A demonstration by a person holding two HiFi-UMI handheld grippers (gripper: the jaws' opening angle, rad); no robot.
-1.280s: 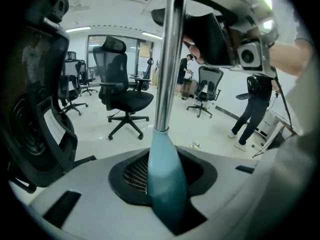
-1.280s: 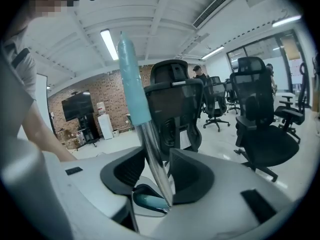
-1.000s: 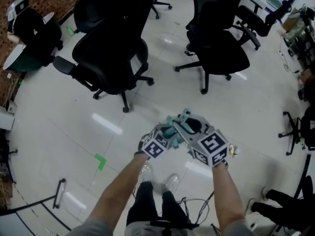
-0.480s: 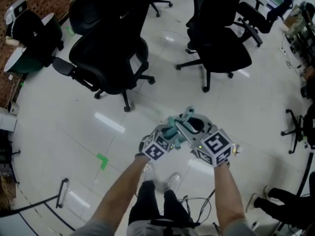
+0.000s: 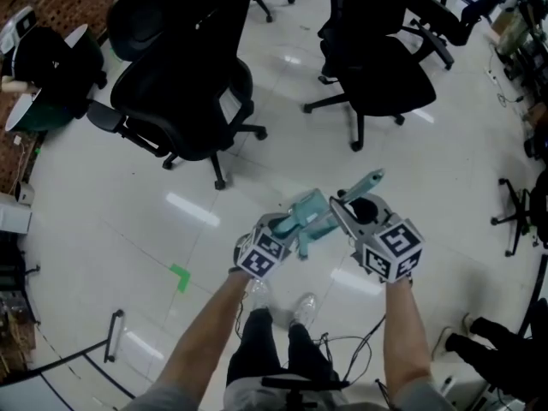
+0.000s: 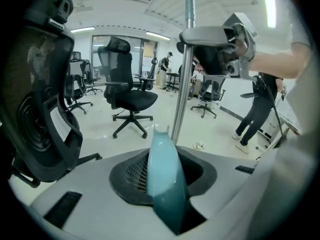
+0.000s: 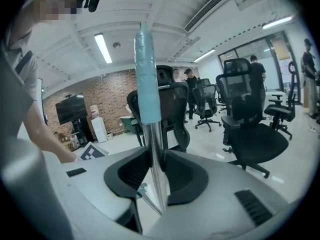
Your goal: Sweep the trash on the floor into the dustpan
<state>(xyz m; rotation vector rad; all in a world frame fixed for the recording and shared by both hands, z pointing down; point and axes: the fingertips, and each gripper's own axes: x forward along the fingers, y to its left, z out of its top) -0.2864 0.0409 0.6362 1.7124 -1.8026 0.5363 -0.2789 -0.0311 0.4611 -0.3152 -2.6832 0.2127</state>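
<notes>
My left gripper (image 5: 294, 235) is shut on the teal handle of the dustpan (image 5: 310, 214), which fills the gap between its jaws in the left gripper view (image 6: 164, 181). My right gripper (image 5: 349, 210) is shut on the broom's metal pole (image 7: 156, 179). The pole's teal grip (image 7: 147, 79) rises above the jaws and juts up and right in the head view (image 5: 366, 181). The pole (image 6: 181, 94) and the right gripper (image 6: 220, 44) also show in the left gripper view. A small piece of trash (image 6: 199, 145) lies on the pale floor beyond them.
Black office chairs stand ahead at the left (image 5: 184, 101) and right (image 5: 377, 67), with another chair base at the far right (image 5: 518, 212). A green tape mark (image 5: 179, 276) is on the floor at the left. A person in dark trousers (image 6: 257, 109) stands to the right.
My right gripper has swung to the right, away from the left one, carrying the broom pole. The teal grip now sticks out up and right, and more of the dustpan handle shows.
</notes>
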